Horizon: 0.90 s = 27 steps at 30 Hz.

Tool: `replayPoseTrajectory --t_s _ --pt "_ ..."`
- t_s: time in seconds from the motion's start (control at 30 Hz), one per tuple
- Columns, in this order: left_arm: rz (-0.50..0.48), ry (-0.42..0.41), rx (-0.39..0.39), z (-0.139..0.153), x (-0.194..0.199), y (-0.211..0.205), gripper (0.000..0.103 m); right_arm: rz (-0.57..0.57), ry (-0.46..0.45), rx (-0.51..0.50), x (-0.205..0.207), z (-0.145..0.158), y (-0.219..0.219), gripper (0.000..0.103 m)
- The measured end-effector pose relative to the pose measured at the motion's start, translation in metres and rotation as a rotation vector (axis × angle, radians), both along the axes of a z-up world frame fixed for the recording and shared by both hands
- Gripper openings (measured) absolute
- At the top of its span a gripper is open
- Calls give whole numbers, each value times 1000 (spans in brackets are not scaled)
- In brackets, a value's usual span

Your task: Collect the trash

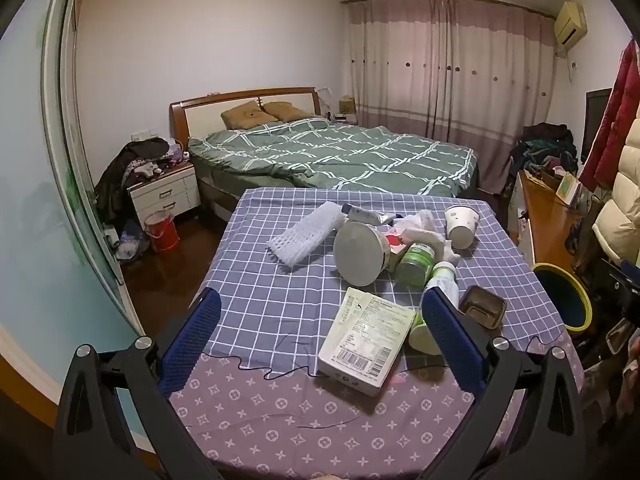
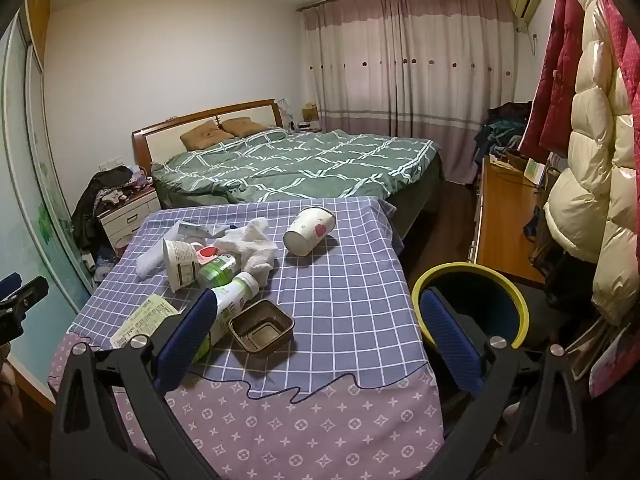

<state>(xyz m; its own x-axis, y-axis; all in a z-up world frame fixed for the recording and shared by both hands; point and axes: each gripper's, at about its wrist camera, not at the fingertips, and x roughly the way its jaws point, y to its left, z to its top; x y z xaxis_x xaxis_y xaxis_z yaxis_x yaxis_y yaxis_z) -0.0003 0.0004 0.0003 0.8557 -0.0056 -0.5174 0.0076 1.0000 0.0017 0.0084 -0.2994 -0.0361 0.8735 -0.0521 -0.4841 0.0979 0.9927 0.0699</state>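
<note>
Trash lies on a cloth-covered table (image 1: 256, 280): a flat carton (image 1: 366, 344), a white foam net (image 1: 306, 234), a tipped white tub (image 1: 360, 254), a green jar (image 1: 416, 264), a white-green bottle (image 1: 444, 280), a brown plastic tray (image 1: 482, 306), crumpled tissue (image 1: 428, 232) and a paper cup (image 1: 462, 226). My left gripper (image 1: 320, 336) is open above the table's near part, with the carton between its fingers. My right gripper (image 2: 318, 332) is open and empty above the tray (image 2: 262, 328) and the bottle (image 2: 230, 300). The cup (image 2: 308, 230) lies on its side. A yellow-rimmed bin (image 2: 472, 304) stands right of the table.
A bed (image 1: 332, 156) with a green quilt stands behind the table. A nightstand (image 1: 164, 192) and a red bucket (image 1: 162, 230) are at the left. A wooden desk (image 2: 504, 216) and hanging coats (image 2: 592, 160) are at the right. Curtains (image 2: 404, 72) cover the far wall.
</note>
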Motion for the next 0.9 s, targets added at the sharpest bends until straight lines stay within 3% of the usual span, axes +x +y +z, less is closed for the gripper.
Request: replayPoseTrajectory --t_s 0.9 --pt "-6 22 8 -5 2 -4 99 5 4 23 0 -4 0 97"
